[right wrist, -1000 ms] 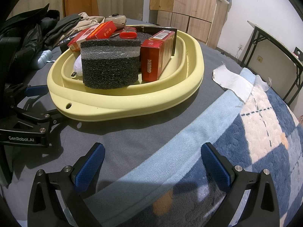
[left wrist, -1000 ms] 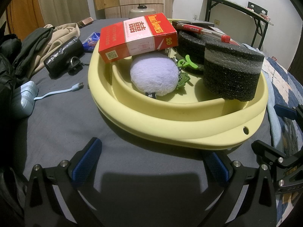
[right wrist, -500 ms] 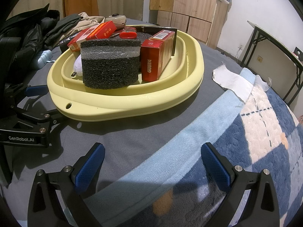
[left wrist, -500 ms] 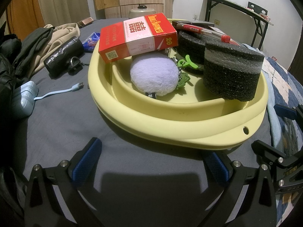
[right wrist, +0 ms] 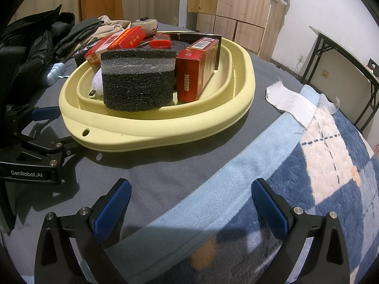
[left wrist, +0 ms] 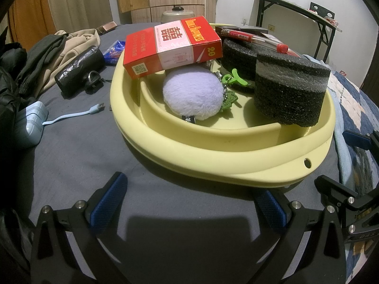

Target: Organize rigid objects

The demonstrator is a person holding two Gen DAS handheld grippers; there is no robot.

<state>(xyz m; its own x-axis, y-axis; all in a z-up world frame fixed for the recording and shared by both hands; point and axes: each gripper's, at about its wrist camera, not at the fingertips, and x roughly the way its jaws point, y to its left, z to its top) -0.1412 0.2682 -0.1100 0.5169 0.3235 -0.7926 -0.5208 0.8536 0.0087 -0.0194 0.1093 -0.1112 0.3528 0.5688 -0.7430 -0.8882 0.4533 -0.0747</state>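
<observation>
Both tongs point(left wrist: 189, 203) point(right wrist: 187, 201) agape, grey bedspread point(left wrist: 78, 156), yellow basin point(left wrist: 213, 161)

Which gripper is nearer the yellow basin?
Left. The left gripper sits open just short of the yellow basin rim; the right gripper, also open, sits farther back over the blanket.

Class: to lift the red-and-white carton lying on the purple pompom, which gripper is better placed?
Left, probably. The left gripper faces the red-and-white carton directly; from the right gripper the foam block blocks it.
</observation>
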